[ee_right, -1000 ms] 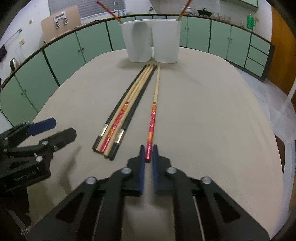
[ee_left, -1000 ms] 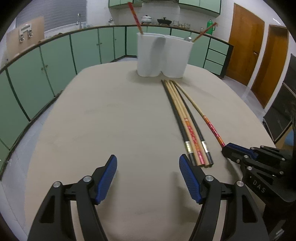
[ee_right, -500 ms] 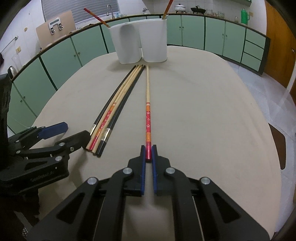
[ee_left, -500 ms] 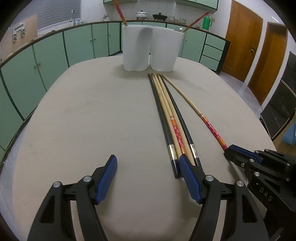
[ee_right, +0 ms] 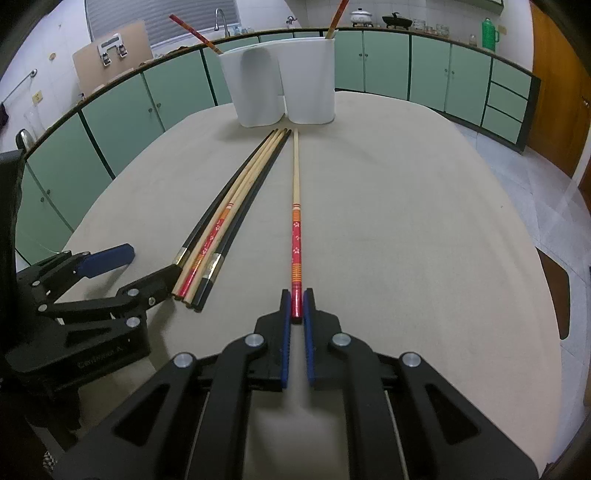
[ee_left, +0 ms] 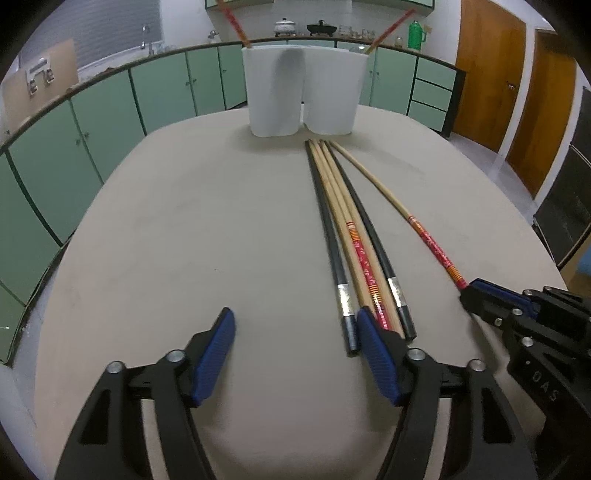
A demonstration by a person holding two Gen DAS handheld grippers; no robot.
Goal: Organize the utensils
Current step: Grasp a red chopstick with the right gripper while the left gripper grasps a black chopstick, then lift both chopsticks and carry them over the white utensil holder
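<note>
A long pale-wood chopstick with a red, flower-patterned handle banded in orange (ee_right: 296,218) lies alone on the round beige table (ee_right: 406,221). Its red end sits between the blue pads of the right gripper (ee_right: 296,306), whose jaws are clenched on it.

The white two-compartment utensil holder (ee_right: 280,88) stands at the far side of the table. One red-ended chopstick (ee_right: 194,33) leans out of its left compartment and another (ee_right: 338,16) rises from the right compartment. What else the holder contains is hidden by its walls.

The grasped chopstick runs lengthwise straight from the gripper toward the holder, its bare wooden tip just short of the holder's right compartment and its red end away from it. To the left of it, a bundle of four chopsticks, two black with silver bands and two pale wood ones (ee_left: 354,243), lies side by side along nearly the same line, tips also toward the holder.

The left gripper (ee_left: 295,354) stands spread wide open at the bundle's near ends, holding nothing, its right pad (ee_left: 376,354) over the end of the wooden sticks; whether it touches them cannot be told.
</note>
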